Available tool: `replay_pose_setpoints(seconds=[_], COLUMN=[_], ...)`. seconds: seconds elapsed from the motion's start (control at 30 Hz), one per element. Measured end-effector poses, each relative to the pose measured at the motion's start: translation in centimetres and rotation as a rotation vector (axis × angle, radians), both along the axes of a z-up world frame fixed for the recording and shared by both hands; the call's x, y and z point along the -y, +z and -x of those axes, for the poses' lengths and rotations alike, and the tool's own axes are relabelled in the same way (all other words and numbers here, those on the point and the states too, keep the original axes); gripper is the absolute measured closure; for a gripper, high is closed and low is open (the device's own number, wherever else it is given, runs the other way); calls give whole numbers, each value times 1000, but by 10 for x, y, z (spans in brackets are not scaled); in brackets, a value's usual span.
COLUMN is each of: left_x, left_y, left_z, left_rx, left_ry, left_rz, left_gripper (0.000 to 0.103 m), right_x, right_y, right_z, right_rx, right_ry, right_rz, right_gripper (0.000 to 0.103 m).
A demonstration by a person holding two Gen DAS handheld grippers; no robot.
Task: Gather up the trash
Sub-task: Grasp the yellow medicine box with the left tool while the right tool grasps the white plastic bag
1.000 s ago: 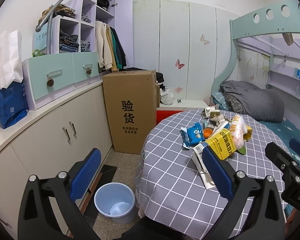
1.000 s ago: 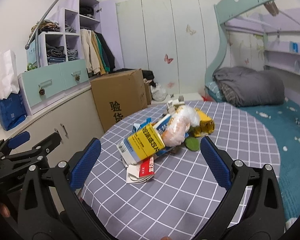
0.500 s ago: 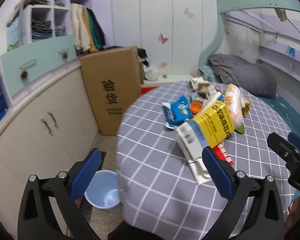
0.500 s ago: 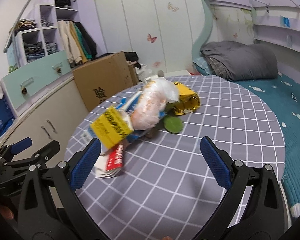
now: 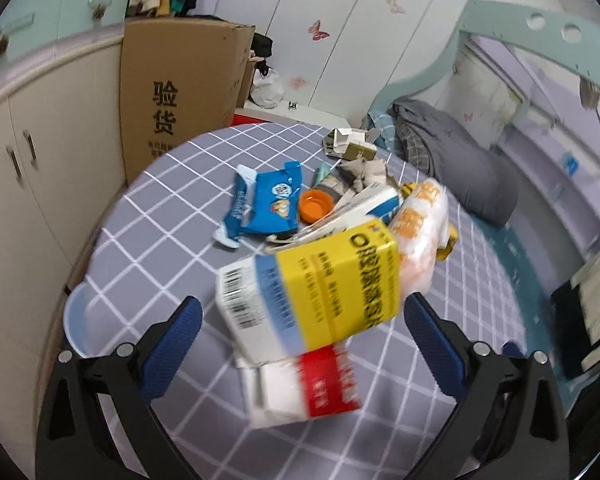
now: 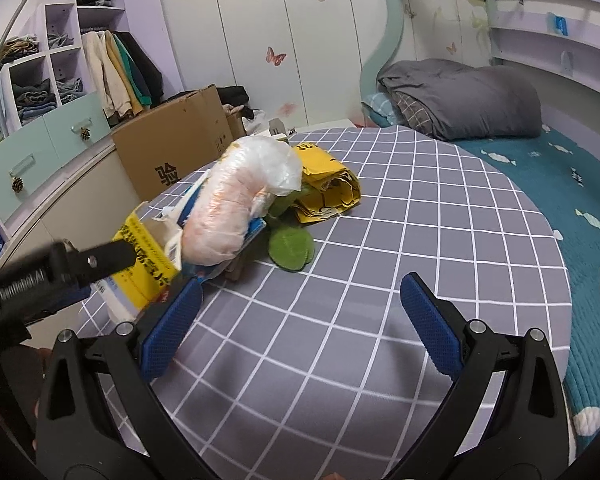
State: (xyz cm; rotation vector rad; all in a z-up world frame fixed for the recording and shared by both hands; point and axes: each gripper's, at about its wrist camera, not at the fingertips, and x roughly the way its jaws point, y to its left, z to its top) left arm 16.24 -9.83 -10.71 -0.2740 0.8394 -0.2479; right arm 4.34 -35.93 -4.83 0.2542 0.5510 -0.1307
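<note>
Trash is heaped on a round table with a grey checked cloth [image 5: 148, 240]. A yellow, blue and white carton [image 5: 312, 296] lies nearest my left gripper [image 5: 300, 332], which is open with the carton just ahead between its blue pads. Under it lies a red and white packet [image 5: 308, 388]. Behind are a blue snack wrapper [image 5: 268, 204], an orange cap [image 5: 315, 205] and a clear bag with orange contents [image 6: 240, 208]. My right gripper [image 6: 300, 324] is open over bare cloth, right of the heap, near a green leaf-like piece [image 6: 292, 249] and a yellow wrapper [image 6: 324, 184].
A pale blue bin [image 5: 76, 320] stands on the floor left of the table. A tall cardboard box [image 5: 180, 88] and white cabinets [image 5: 28, 152] line the left. A bed with a grey duvet [image 6: 460, 96] is to the right. Small torn boxes [image 5: 348, 144] lie at the table's far edge.
Both grippers have moved forward over the table. The left one has closed in on the yellow carton; the right one has swung right of the heap. Both stay open.
</note>
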Motion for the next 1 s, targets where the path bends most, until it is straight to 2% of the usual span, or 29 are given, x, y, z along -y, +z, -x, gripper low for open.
replay_pose_setpoints(seconds=[0.13, 0.27, 0.43, 0.67, 0.8, 1.0], left_x=[13, 22, 16, -8, -24, -49], left_y=[-4, -8, -17, -2, 8, 19], left_z=[-10, -22, -31, -23, -16, -11], left_rx=[-6, -8, -39, 47, 85, 129], left_ry=[16, 37, 39, 53, 69, 110], left_rz=[-22, -84, -80, -29, 4, -2], left_gripper=[4, 4, 4, 7, 7, 7], right_x=[9, 13, 23, 22, 18, 0], right_y=[-1, -1, -3, 11, 17, 12], right_z=[-7, -13, -17, -22, -37, -73], right_rx=[-9, -26, -37, 5, -3, -73], right_ry=[3, 11, 32, 54, 102, 167], right_rz=[0, 0, -46, -77, -161, -229], right_gripper=[6, 6, 6, 6, 6, 8])
